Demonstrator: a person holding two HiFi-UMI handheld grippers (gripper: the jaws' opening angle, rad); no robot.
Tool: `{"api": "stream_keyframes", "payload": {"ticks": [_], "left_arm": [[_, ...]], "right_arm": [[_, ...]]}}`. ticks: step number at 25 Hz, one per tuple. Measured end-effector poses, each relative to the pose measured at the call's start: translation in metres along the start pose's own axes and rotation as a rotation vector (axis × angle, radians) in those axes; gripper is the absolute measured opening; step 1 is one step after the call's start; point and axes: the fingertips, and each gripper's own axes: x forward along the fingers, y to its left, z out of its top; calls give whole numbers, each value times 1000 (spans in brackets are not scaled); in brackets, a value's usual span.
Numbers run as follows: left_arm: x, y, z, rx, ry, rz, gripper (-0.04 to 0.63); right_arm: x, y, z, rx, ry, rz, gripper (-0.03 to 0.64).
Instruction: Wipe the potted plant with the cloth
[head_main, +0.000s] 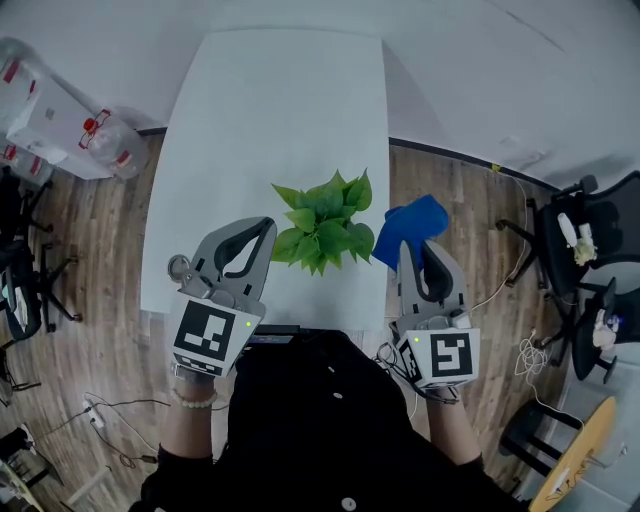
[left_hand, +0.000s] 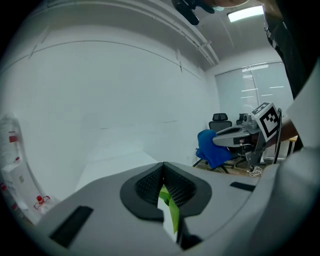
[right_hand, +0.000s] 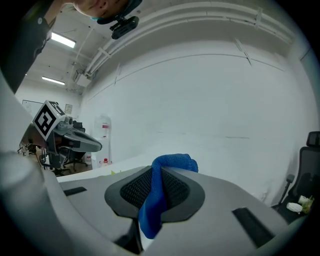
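The plant (head_main: 325, 222), a low cluster of glossy green leaves, sits at the centre of the head view, near the table's (head_main: 280, 110) lower edge. The left gripper (head_main: 264, 230) pinches one leaf (left_hand: 170, 212). Just right of the plant, the blue cloth (head_main: 412, 228) hangs bunched, clamped in the right gripper (head_main: 408, 250).

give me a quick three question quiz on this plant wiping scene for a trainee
1. True or false: the right tool is shut on the blue cloth.
2. What does the left tool pinch? A) a leaf B) the cloth C) nothing
3. Fill in: the potted plant stands on the white ____.
Key: 1 true; 2 A; 3 table.
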Motion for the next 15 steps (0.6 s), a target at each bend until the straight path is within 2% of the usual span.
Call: {"api": "stream_keyframes", "payload": {"ticks": [3,7,15], "left_arm": [[-1,-3,11,-37,-22,-9,14],[-3,-5,18,25,-39,-20,14],[-7,-4,22,16,-42,-10,14]], "right_arm": [[3,5,15,-5,-29,16,80],[6,11,26,-8,-52,32,80],[9,17,30,-26,-57,54,80]]}}
